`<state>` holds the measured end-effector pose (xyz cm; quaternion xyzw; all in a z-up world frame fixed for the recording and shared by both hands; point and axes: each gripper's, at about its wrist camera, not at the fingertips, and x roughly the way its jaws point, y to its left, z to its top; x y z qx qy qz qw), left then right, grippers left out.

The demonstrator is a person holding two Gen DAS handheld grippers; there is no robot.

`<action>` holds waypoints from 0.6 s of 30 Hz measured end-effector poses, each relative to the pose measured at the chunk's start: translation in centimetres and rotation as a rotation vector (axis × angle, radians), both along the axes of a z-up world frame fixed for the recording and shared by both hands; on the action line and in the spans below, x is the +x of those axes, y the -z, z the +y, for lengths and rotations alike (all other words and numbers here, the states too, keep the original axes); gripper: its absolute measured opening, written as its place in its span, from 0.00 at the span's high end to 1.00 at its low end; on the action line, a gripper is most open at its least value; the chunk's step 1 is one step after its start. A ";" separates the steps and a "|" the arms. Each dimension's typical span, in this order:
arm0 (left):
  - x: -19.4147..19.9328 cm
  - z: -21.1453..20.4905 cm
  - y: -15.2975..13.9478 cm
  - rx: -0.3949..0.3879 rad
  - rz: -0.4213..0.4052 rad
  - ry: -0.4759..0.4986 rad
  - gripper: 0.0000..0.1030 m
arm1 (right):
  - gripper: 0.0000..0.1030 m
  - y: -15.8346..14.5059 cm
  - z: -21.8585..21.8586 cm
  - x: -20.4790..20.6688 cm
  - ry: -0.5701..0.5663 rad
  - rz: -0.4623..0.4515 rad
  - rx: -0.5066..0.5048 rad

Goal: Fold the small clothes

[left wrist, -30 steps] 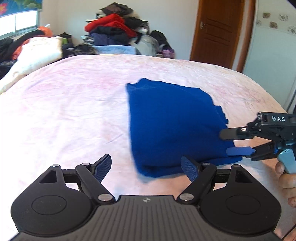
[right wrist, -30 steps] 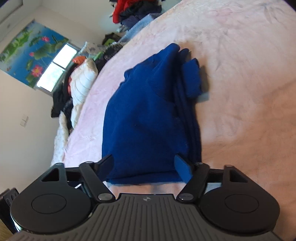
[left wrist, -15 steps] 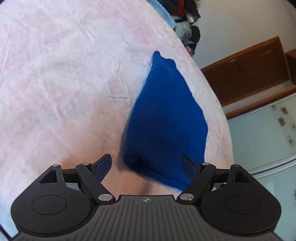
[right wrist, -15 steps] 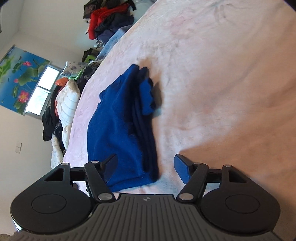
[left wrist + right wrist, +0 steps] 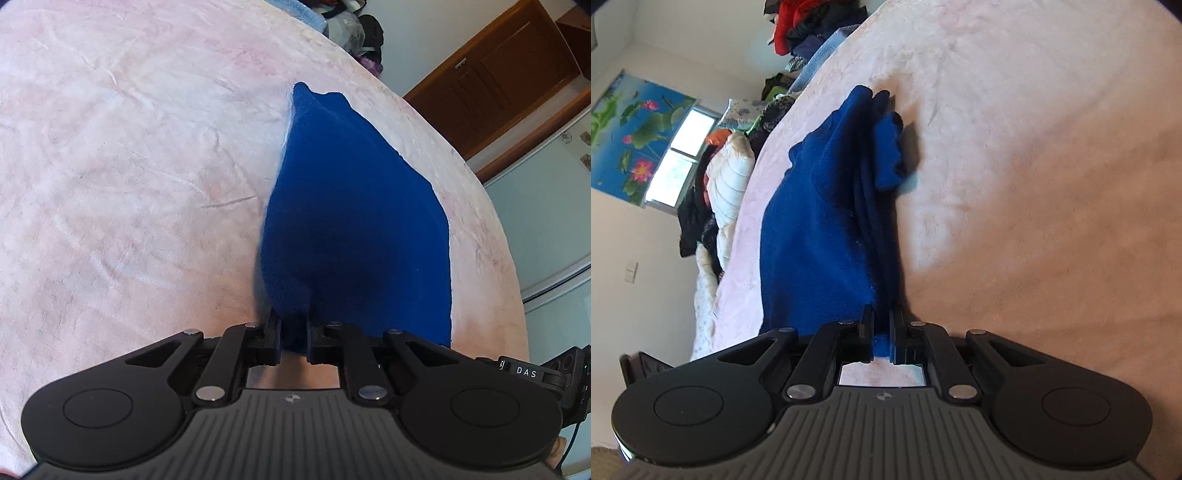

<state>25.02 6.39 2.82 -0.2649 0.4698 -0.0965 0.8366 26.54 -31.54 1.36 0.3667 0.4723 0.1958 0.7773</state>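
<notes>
A partly folded blue garment (image 5: 354, 221) lies on the pink bedspread (image 5: 129, 166). My left gripper (image 5: 293, 338) is shut on the garment's near left corner. My right gripper (image 5: 882, 338) is shut on the garment's near right corner, where several folded layers (image 5: 882, 229) stack along the right edge. The garment (image 5: 820, 221) stretches away from both grippers. The right gripper's body shows at the lower right of the left wrist view (image 5: 546, 373).
A pile of clothes (image 5: 812, 22) sits at the far end of the bed. A white quilt and dark clothes (image 5: 724, 184) lie under the window. A wooden door (image 5: 495, 77) stands beyond the bed's far right.
Both grippers were open above the garment's near edge. They have moved in and closed on its two near corners.
</notes>
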 end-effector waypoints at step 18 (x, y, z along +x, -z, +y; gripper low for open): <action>-0.6 -7.6 -1.9 0.524 -0.276 0.218 0.75 | 0.64 -2.5 -0.1 14.8 0.038 -0.016 -0.011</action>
